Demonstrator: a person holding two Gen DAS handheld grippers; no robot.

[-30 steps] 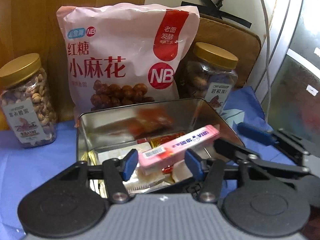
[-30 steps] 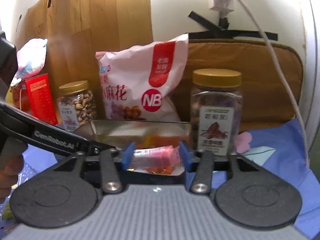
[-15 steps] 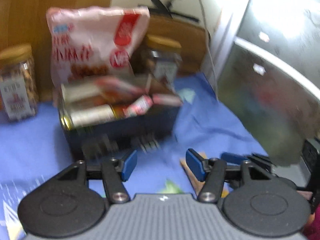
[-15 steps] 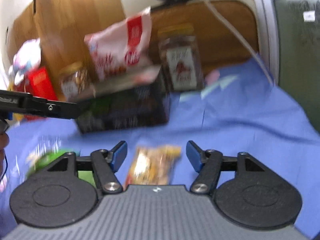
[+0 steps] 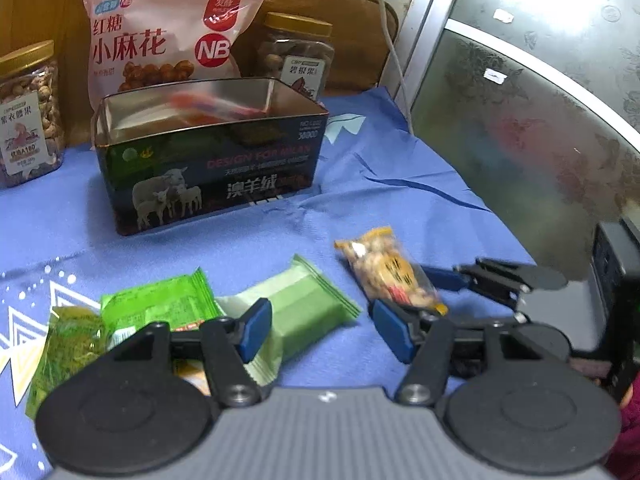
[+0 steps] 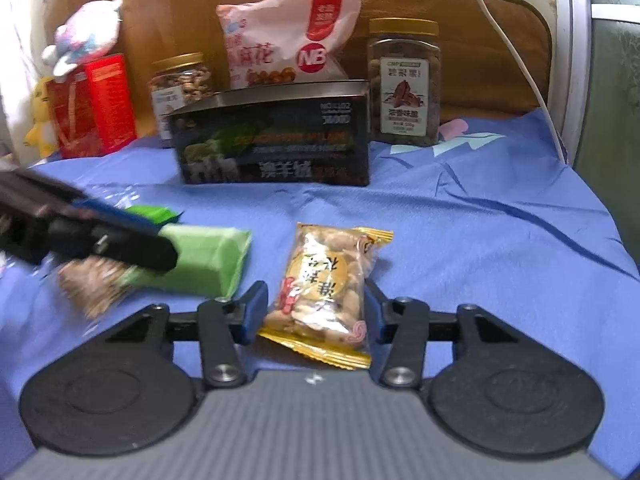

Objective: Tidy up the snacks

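A dark tin box with sheep on its side stands open on the blue cloth; it also shows in the right wrist view. A pale green wrapped snack lies between the fingers of my open left gripper. A yellow-edged peanut packet lies between the fingers of my open right gripper, which straddles it without squeezing. The packet and right gripper also show in the left wrist view. Bright green packets lie at the left.
Behind the tin stand a big pink snack bag, a nut jar at the left and another jar at the right. A red box and plush toys are far left. A glass panel borders the right.
Both grippers have pulled back from over the tin to the near cloth. The pink bar I held stays in the tin. Each gripper now sits over a loose packet.
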